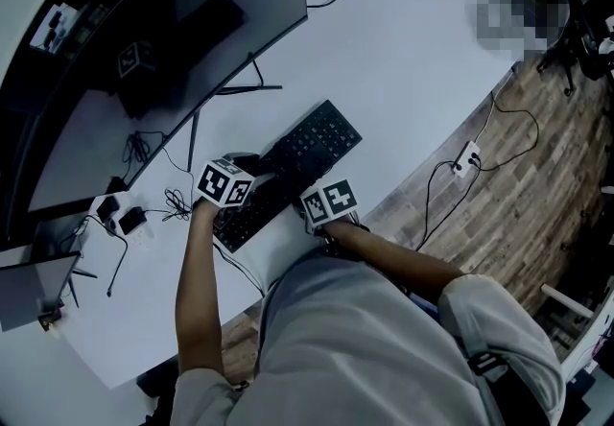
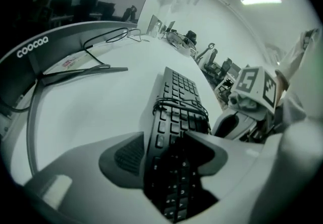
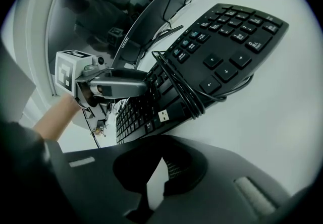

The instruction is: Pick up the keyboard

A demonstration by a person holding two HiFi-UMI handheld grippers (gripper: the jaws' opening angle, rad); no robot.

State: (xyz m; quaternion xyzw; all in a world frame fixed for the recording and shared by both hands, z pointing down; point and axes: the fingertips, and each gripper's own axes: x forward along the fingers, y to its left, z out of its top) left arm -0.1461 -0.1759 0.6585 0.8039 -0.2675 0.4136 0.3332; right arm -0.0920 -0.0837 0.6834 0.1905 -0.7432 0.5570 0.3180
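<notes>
A black keyboard [image 1: 312, 146] lies slantwise on the white desk [image 1: 413, 69], its cable [image 3: 181, 87] wound round its middle and the USB plug [image 3: 163, 115] hanging at the near edge. My left gripper [image 1: 228, 186] is at the keyboard's left end. In the left gripper view the keyboard [image 2: 179, 97] runs out from between the jaws, and the left gripper [image 2: 166, 152] is shut on that end. My right gripper [image 1: 321, 203] sits at the keyboard's front edge. In the right gripper view the right gripper [image 3: 159, 152] is shut on nothing, just short of the keyboard [image 3: 222, 46].
A wide curved monitor [image 1: 163, 40] stands behind the keyboard, its thin stand legs [image 1: 230, 88] spread on the desk. Loose cables and small devices [image 1: 125, 218] lie at the left. The desk's curved front edge is close by, and a power strip [image 1: 465, 158] lies on the wooden floor.
</notes>
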